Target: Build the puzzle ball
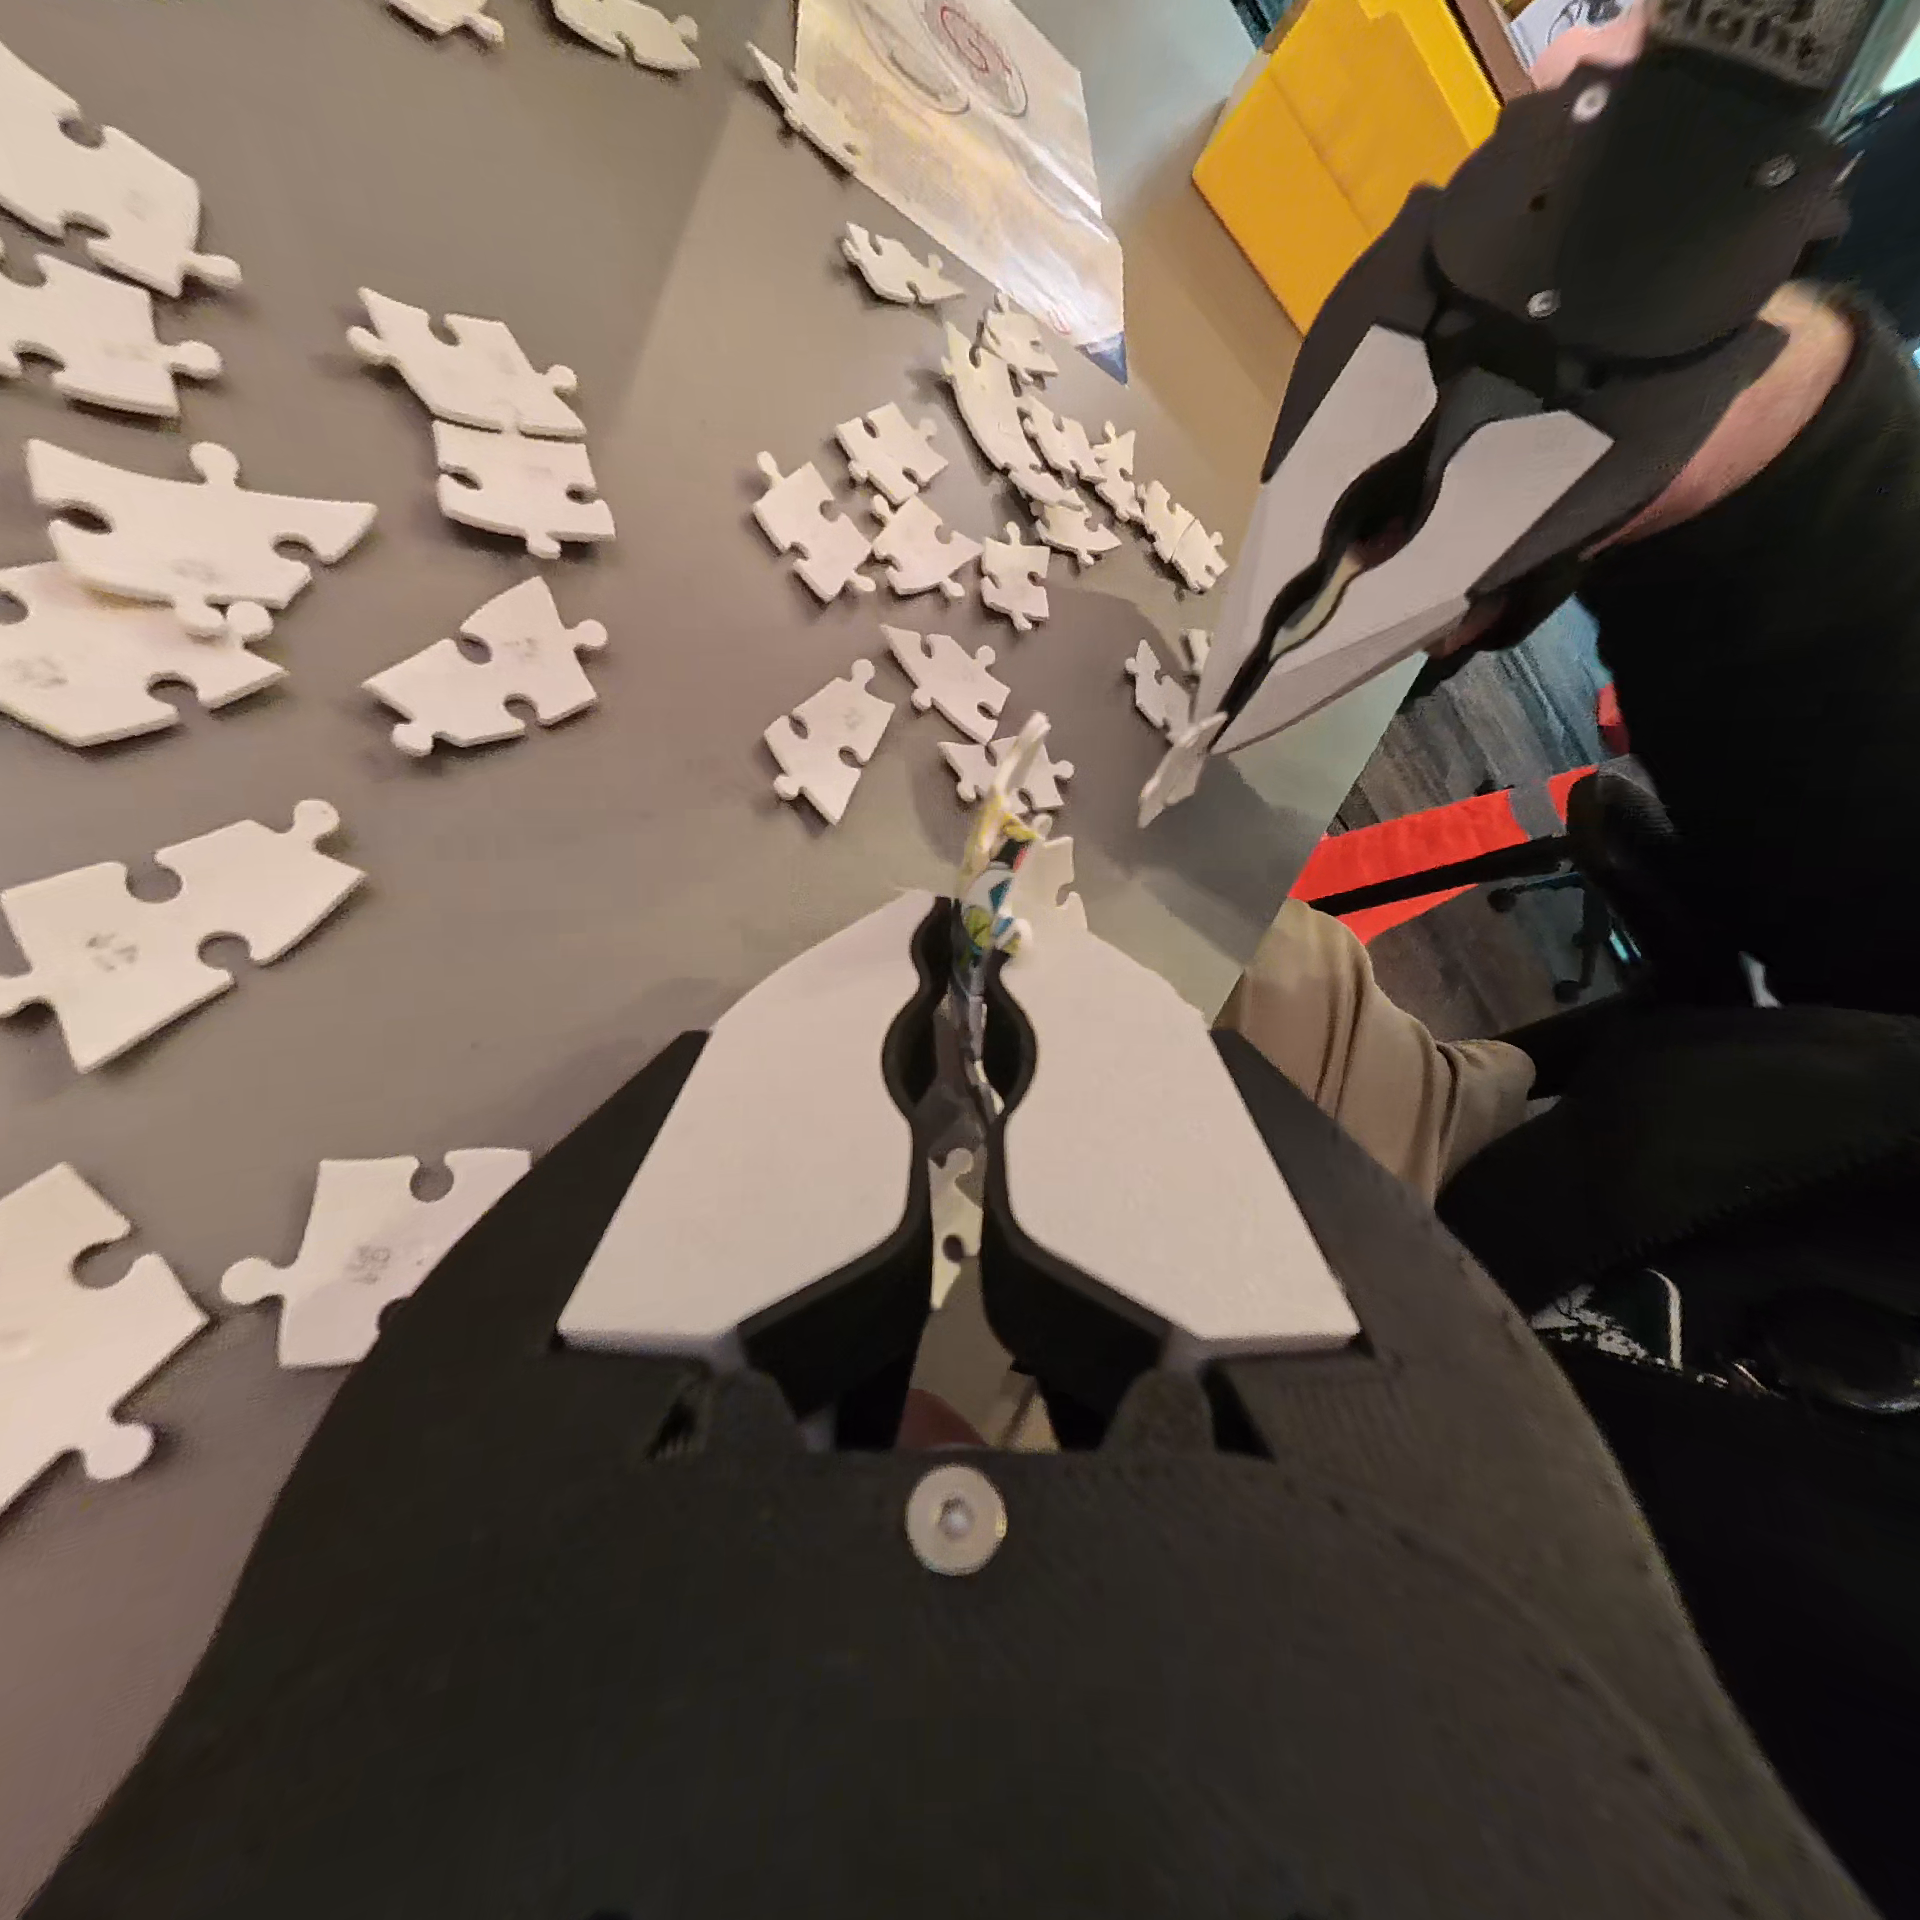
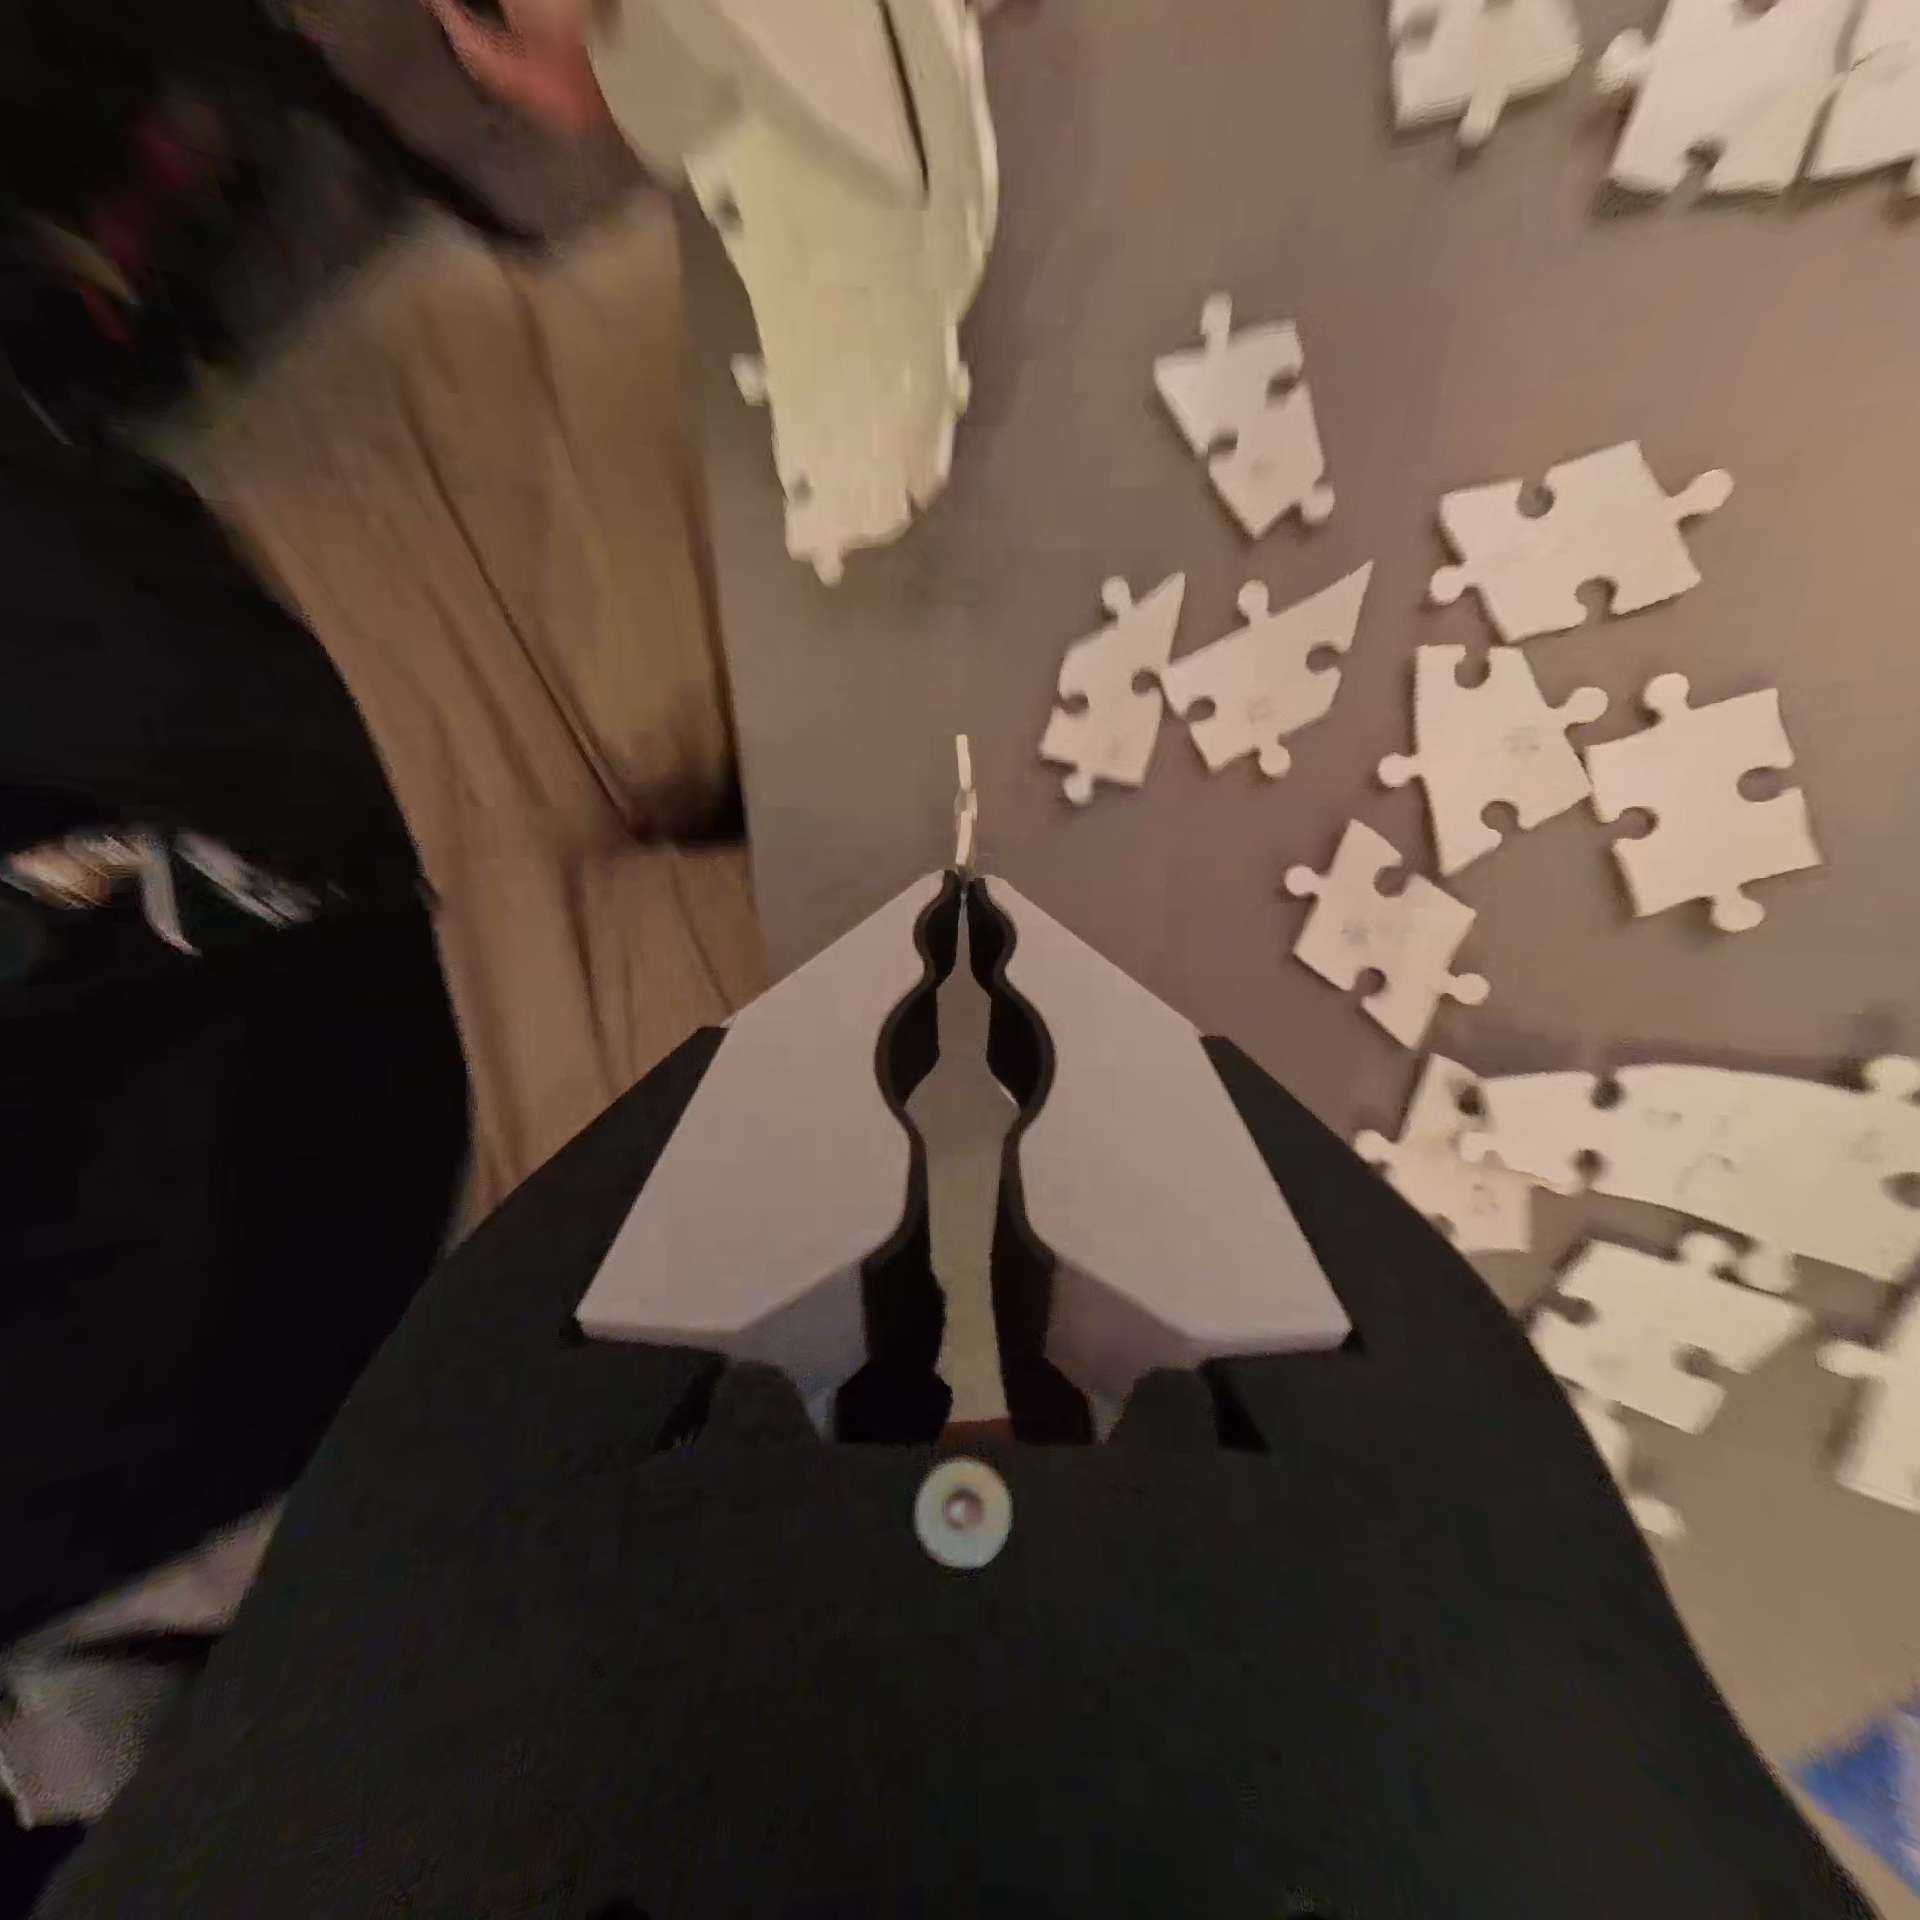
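- Left wrist view: the left gripper is pressed together on a strip of joined puzzle pieces, held edge-on so that a printed, coloured face and a white back both show; the strip sticks out past the fingertips above the table's edge.
- The grey table is strewn with loose puzzle pieces lying white side up, some already joined in pairs, and a curved row of joined pieces lies farther off.
- A glossy printed sheet lies at the far end of the table, with a yellow box beyond it.
- The right gripper comes in from the upper right, pinching a single white puzzle piece at its tips, near the held strip but apart from it.
- Right wrist view: the right gripper is closed on that thin white piece, seen edge-on and pointing straight ahead.
- A blurred, cream-coloured curved section of joined pieces hangs at the top, over the table.
- More loose white pieces lie to the right, and tan trousers fill the left.
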